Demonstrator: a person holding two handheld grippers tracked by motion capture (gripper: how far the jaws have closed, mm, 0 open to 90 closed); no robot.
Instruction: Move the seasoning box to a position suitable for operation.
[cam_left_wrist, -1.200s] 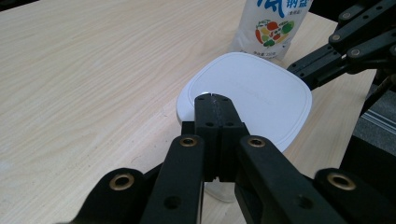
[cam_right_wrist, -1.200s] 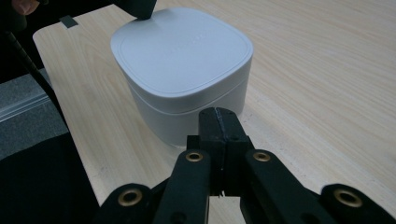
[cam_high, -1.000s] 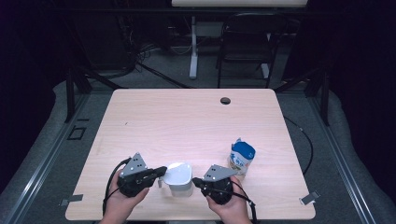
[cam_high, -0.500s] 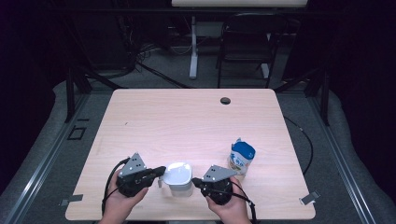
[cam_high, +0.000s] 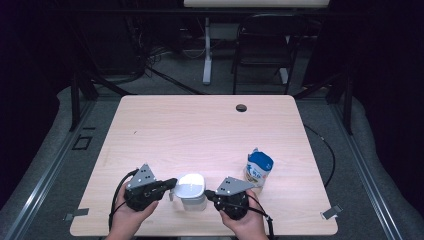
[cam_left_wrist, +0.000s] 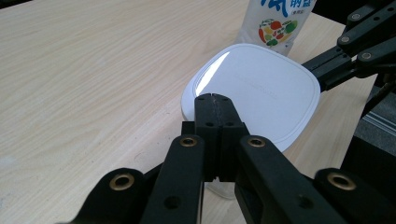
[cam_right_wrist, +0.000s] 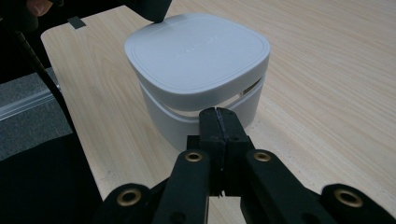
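Observation:
A white lidded container (cam_high: 190, 191) with rounded corners stands near the table's front edge, between my two grippers. My left gripper (cam_high: 173, 183) points at its left side, jaws pressed together with nothing between them; its tips (cam_left_wrist: 213, 98) sit just above the lid's edge (cam_left_wrist: 261, 88). My right gripper (cam_high: 209, 194) points at the container's right side, also shut and empty, its tips (cam_right_wrist: 220, 113) close to the container's lower wall (cam_right_wrist: 196, 116). A blue-capped pouch (cam_high: 259, 169) with printed fruit stands to the right of the container.
The light wooden table (cam_high: 200, 130) has a dark cable hole (cam_high: 241, 107) near its far edge. Beyond the table stand a dark chair (cam_high: 260, 45) and a white desk leg (cam_high: 206, 50). Tape marks lie on the floor at both front corners.

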